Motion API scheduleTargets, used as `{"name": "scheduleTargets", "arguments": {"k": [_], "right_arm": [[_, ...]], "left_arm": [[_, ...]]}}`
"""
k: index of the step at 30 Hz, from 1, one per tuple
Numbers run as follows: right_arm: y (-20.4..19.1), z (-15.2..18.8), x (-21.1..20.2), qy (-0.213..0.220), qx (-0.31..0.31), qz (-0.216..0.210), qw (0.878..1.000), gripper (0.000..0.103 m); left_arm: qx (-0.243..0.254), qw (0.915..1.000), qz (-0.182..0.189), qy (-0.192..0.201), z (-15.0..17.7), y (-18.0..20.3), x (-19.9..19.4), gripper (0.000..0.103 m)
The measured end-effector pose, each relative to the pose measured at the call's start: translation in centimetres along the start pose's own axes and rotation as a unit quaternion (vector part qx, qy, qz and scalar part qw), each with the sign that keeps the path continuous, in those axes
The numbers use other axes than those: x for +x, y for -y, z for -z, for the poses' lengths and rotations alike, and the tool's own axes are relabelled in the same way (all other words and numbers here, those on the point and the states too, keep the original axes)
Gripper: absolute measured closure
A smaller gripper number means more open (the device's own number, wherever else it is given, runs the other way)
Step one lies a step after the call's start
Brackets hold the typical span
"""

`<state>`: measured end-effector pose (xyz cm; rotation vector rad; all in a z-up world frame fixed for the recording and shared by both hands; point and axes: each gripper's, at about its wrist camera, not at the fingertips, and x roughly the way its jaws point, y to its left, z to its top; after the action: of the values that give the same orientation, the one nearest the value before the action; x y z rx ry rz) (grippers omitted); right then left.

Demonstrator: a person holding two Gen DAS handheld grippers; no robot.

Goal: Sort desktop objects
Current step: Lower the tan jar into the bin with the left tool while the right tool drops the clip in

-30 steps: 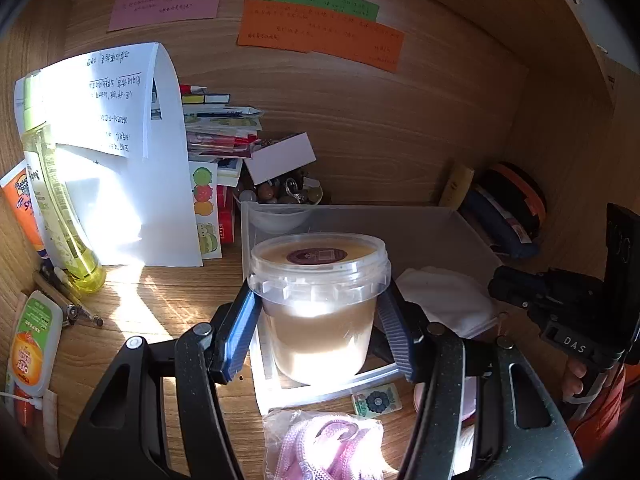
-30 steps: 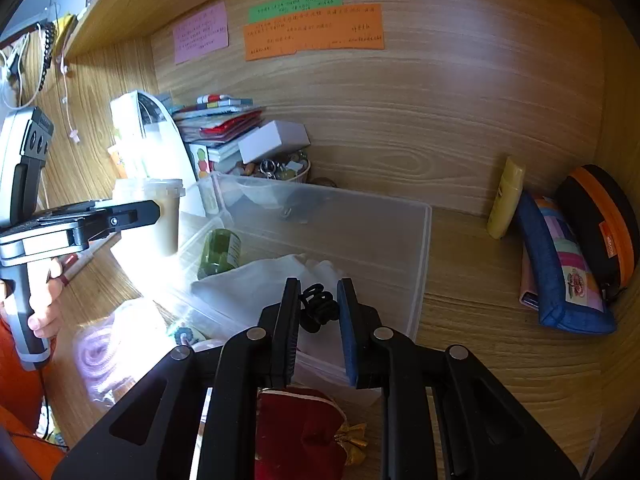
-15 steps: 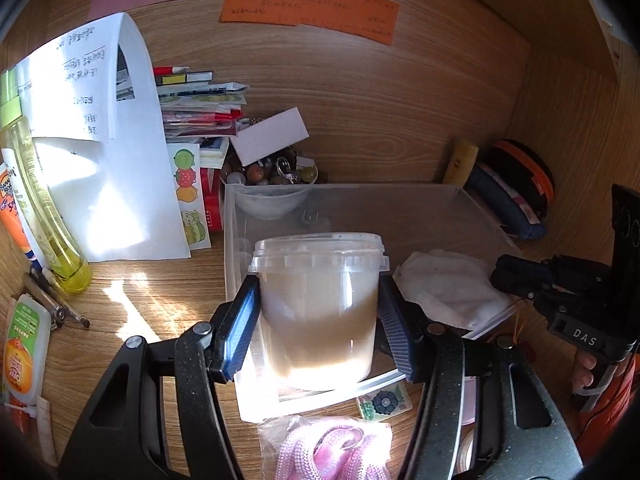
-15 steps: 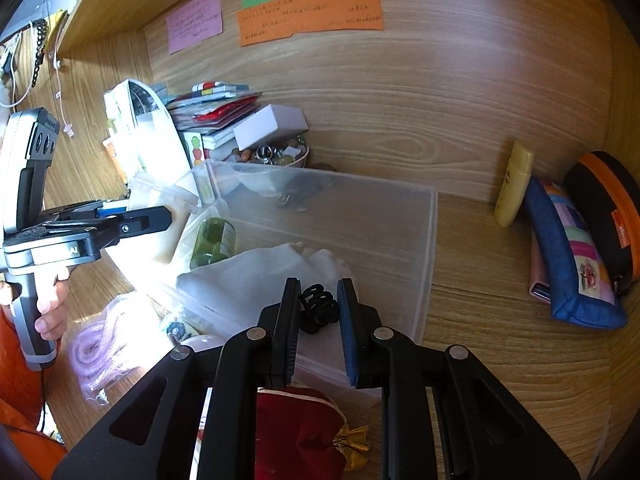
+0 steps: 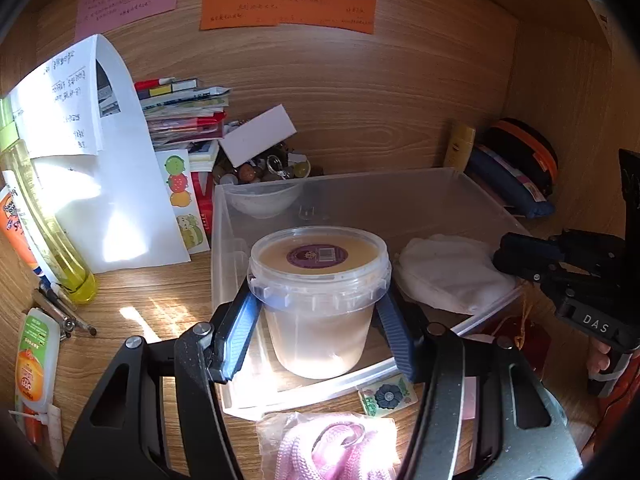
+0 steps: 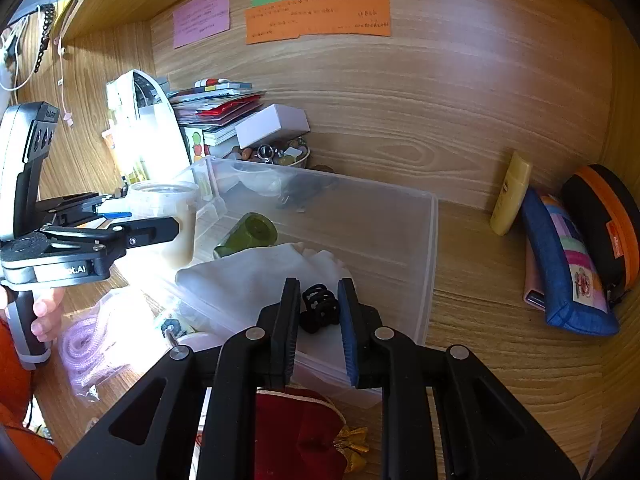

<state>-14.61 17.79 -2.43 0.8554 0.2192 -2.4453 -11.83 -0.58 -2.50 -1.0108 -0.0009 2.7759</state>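
Plastic tub (image 5: 318,300), clamped in the left gripper (image 5: 316,320), had moved from the bin's (image 5: 400,196) near-left edge to over its inside. Right gripper (image 6: 319,312) stayed pinched on the black clip (image 6: 319,307).

"DAS" on right claw (image 5: 520,258)

Tub (image 5: 318,280), 6 o'clock: clear glossy plastic. Bin (image 5: 400,196): frosted smooth plastic. Cloth (image 5: 444,272), 3 o'clock: white, soft, matt. Desk (image 6: 500,320): wood-grain, satin. Notes (image 5: 288,6), 12 o'clock: matt paper.
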Motion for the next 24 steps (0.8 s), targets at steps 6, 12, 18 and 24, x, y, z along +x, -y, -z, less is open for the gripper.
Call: {"name": "scheduleTargets", "arguments": {"k": [6, 12, 18, 24], "right_arm": [[0.1, 0.0, -0.2, 0.004, 0.003, 0.006, 1.0, 0.064], [-1.0, 0.0, -0.9, 0.018, -0.011, -0.002, 1.0, 0.053], [-1.5, 0.0, -1.7, 0.033, -0.021, 0.017, 0.999, 0.031], [-1.5, 0.0, -2.3, 0.035, -0.015, 0.041, 0.998, 0.019]], "left_arm": [[0.006, 0.9999, -0.006, 0.01, 0.2, 0.2, -0.3, 0.045], [0.001, 0.9992, -0.011, 0.039, -0.1, 0.1, -1.9, 0.045], [0.0, 0.9992, -0.014, 0.037, -0.4, 0.0, -2.5, 0.033], [-0.011, 0.9989, -0.029, 0.035, -0.3, -0.3, -3.6, 0.013]]}}
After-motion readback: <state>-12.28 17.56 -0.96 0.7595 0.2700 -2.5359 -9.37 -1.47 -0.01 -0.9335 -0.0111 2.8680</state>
